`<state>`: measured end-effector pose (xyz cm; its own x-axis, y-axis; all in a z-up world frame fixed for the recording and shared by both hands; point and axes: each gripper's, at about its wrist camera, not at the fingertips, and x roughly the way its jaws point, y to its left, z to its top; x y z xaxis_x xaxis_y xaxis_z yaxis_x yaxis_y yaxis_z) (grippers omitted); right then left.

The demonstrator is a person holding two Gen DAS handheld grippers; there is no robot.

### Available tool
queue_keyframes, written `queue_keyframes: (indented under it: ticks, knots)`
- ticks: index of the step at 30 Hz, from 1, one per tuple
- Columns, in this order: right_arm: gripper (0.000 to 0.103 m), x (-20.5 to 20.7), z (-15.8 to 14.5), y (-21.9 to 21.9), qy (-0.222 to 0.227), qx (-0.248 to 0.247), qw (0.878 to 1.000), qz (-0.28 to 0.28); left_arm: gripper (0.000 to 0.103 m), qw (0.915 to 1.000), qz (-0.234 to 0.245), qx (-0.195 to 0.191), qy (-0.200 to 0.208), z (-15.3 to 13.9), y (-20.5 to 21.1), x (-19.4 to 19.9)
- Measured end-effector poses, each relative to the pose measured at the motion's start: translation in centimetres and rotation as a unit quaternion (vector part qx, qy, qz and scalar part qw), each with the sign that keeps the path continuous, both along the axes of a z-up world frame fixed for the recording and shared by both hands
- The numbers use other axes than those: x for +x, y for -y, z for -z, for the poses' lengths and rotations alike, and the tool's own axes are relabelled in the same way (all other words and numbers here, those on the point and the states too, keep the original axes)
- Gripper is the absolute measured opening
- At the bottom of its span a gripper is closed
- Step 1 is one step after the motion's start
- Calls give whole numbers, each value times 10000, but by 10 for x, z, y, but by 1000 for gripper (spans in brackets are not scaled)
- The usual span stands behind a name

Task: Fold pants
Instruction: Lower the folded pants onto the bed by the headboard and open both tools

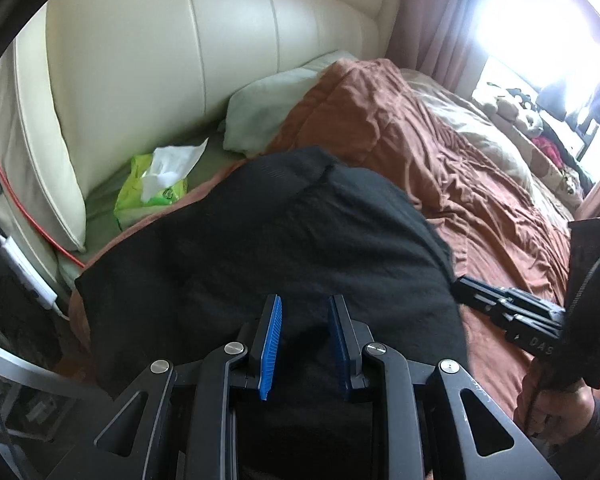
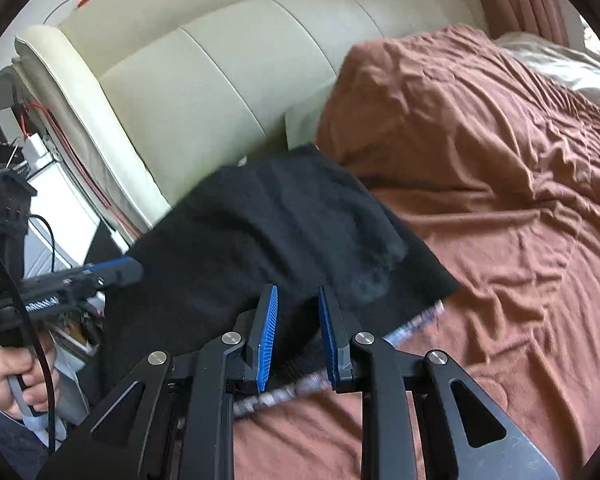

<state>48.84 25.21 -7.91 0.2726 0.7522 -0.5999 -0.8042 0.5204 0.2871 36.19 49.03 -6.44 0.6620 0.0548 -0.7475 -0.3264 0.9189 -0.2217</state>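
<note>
Black pants (image 1: pixel 260 240) lie folded over on the brown sheet (image 1: pixel 480 208) near the headboard. My left gripper (image 1: pixel 304 300) is at their near edge, its blue pads closed on black cloth that fills the gap between them. In the right wrist view the pants (image 2: pixel 280 220) hang toward the bed's left side. My right gripper (image 2: pixel 298 292) is shut on their near edge, where a light patterned waistband strip (image 2: pixel 416 322) shows. The right gripper (image 1: pixel 460 282) touches the pants' right corner. The left gripper (image 2: pixel 132 270) is at their left edge.
A cream padded headboard (image 1: pixel 160 60) rises behind. A pale pillow (image 1: pixel 260 120) and a green tissue pack (image 1: pixel 152 188) lie at its foot. A red cable (image 1: pixel 28 208) and a white power strip (image 1: pixel 24 268) are at left. Stuffed toys (image 1: pixel 520 112) sit by the bright window.
</note>
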Motion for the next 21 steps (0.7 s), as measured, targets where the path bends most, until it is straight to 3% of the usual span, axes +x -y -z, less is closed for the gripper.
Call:
queue_keyframes:
  ticks: [5,10,13,21]
  knots:
    - [18,-8,-12,15,120,-278,9995,13,26,9996,119,-134,214,-8,23,-4]
    - [18,-11,-20,45,-101,-116,9999,39,26,9990,308,-238,196,-8,48,1]
    - [18,-17,-26,68,1,-207,9997,111,26,9987,331,-303,234,-8,58,2]
    - [19,-36,-52,125,86,-341,9990,268,26,9984,247,-374,-352,8,88,1]
